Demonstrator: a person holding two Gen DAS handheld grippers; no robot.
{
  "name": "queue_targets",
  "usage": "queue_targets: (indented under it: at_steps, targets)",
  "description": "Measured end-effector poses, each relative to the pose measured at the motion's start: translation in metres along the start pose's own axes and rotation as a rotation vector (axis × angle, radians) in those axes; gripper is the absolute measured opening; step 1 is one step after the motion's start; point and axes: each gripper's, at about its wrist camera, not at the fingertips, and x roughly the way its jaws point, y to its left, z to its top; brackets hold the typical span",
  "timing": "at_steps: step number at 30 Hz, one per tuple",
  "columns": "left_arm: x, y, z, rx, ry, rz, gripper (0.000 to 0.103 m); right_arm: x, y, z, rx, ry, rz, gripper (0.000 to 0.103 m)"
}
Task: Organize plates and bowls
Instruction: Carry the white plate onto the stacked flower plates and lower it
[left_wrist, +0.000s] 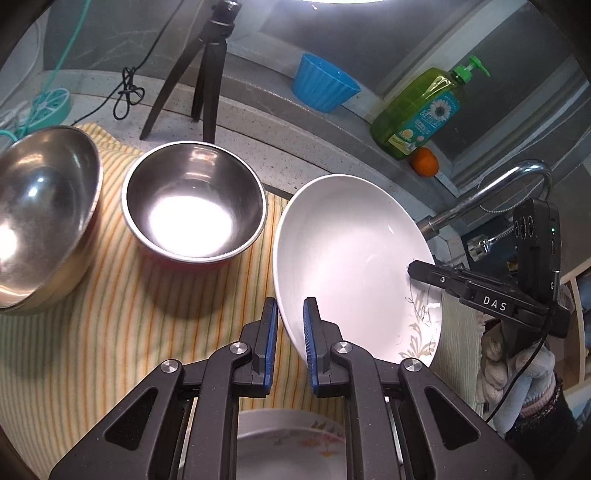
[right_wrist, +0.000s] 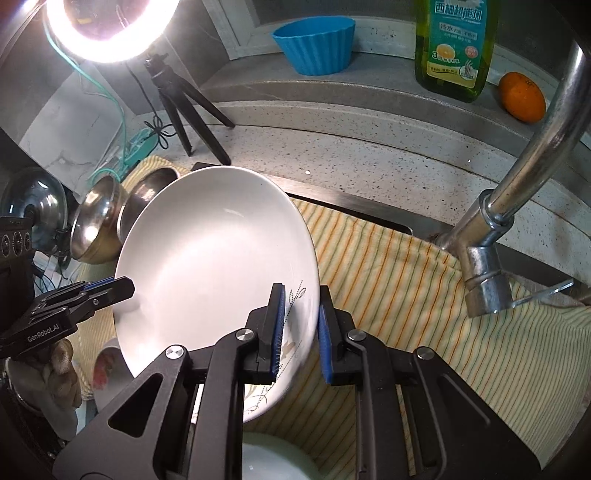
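Plate (left_wrist: 343, 251), white with a leaf print, held tilted in the air over the striped cloth (left_wrist: 129, 314), between the two steel bowls and the tap. Pinched on opposite rims: left gripper (left_wrist: 290, 332) clamping the near-left edge, right gripper (right_wrist: 301, 325) clamping the printed edge, blue pads on either face of the rim in both views. Probably a two-handed hold to steady the plate while shifting it, or a handover from one claw to the other; cannot tell which.

Resting upright on the cloth, well to the left of the plate: small bowl (left_wrist: 194, 201) and big bowl (left_wrist: 40, 218), close beside each other. Likely laid out on the cloth to dry or to keep from sliding.

Left view only: both bowl interiors, and a flowered plate (left_wrist: 291, 443) lying flat below the gripper, perhaps the stack this plate is bound for. Also the right gripper's finger reaching in over the far rim.

Right view only: tap (right_wrist: 487, 258) hanging close over the cloth, a ring light (right_wrist: 110, 26), bowls half hidden behind the plate, and a white dish (right_wrist: 273, 458) underneath, mostly hidden.
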Motion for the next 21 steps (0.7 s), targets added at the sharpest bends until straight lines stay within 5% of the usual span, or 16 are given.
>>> queue_targets:
  at_steps: [21]
  targets:
    - [-0.072,0.035,-0.039,0.067,0.042,-0.062,0.012,-0.044,0.078,-0.071,0.076,-0.042,0.023,0.017]
